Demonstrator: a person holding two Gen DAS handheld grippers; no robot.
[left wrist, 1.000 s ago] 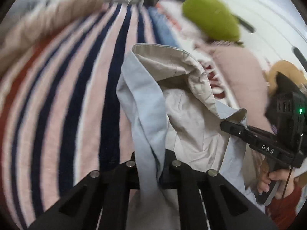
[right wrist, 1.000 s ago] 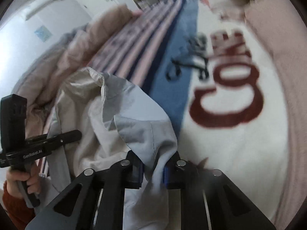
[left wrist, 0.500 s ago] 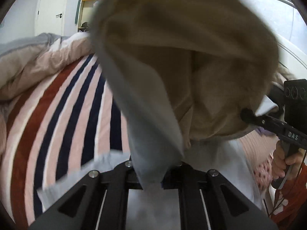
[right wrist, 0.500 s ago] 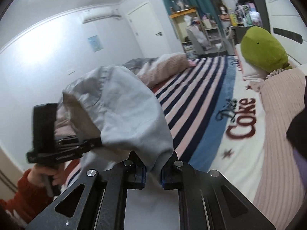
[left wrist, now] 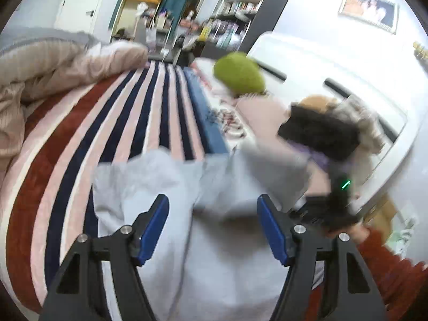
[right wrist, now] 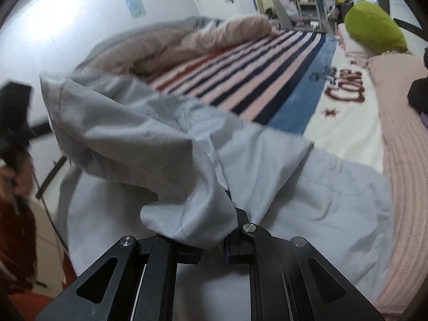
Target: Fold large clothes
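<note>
Two claws work over one pale grey garment [right wrist: 307,200] that lies spread on the near part of the bed, over the striped blanket [left wrist: 128,123] and up to the white Coke-print panel [right wrist: 345,107]. The left claw [left wrist: 212,223] has its blue-padded fingers [left wrist: 153,227] well apart and widening; the grey cloth lies below and between them, but neither pad presses on it. The right claw [right wrist: 214,251] is pinched together on a bunched fold of the same garment, and from that grip the fabric billows up and off to the left in a loose hump, its far edge lifted clear of the bed. In the left wrist view the right claw shows at the right edge as a dark blurred shape with a small green light, held by a hand [left wrist: 345,230] in a rust-red sleeve [left wrist: 388,267]. In the right wrist view the left claw's black handle is at the far left, gripped by the other hand [right wrist: 13,176].

Beyond the garment, a rumpled beige and grey duvet [right wrist: 165,45] is heaped along the far left side of the bed. A lime-green plush [left wrist: 239,73] sits by the white headboard [left wrist: 334,80], with a pink ribbed cover [right wrist: 401,147] along the right side.
</note>
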